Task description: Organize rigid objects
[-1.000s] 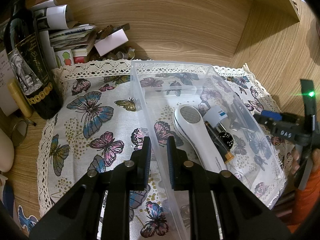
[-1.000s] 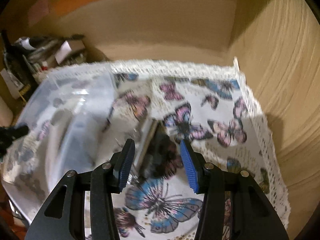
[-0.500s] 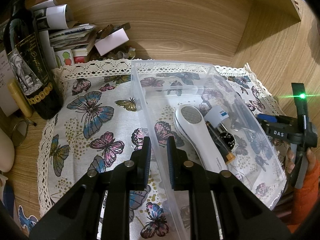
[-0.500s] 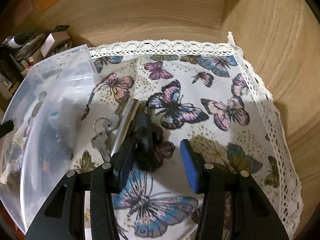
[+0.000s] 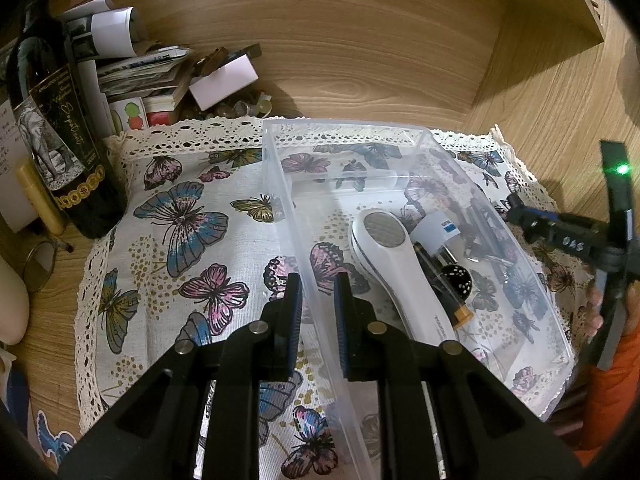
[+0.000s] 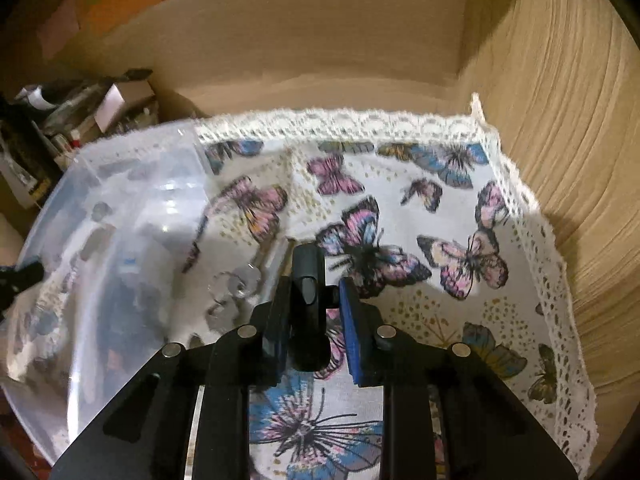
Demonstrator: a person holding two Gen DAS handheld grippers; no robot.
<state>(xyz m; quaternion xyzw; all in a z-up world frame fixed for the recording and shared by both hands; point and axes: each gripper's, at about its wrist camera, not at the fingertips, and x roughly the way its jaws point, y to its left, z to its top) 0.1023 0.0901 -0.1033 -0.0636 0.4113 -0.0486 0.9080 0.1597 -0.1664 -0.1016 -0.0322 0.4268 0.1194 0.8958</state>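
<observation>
A clear plastic bin (image 5: 280, 184) stands on the butterfly cloth and holds a white handheld device (image 5: 396, 272), a white plug (image 5: 434, 232) and a dark tube (image 5: 444, 288). My left gripper (image 5: 316, 304) has its jaws on either side of the bin's left wall, close to it. In the right wrist view, my right gripper (image 6: 314, 312) is shut on a black key fob (image 6: 308, 292) with keys (image 6: 236, 292) and a metal piece hanging to its left, just right of the bin (image 6: 120, 240). The right gripper also shows at the right edge of the left wrist view (image 5: 516, 208).
A dark wine bottle (image 5: 60, 140), stacked papers and boxes (image 5: 160, 76) crowd the back left corner. Wooden walls (image 5: 540, 100) close in the back and right. The lace-edged butterfly cloth (image 6: 460, 248) covers the surface.
My right gripper has closed from open onto the black key fob and lifted it slightly. The left gripper has stayed at the bin wall.
</observation>
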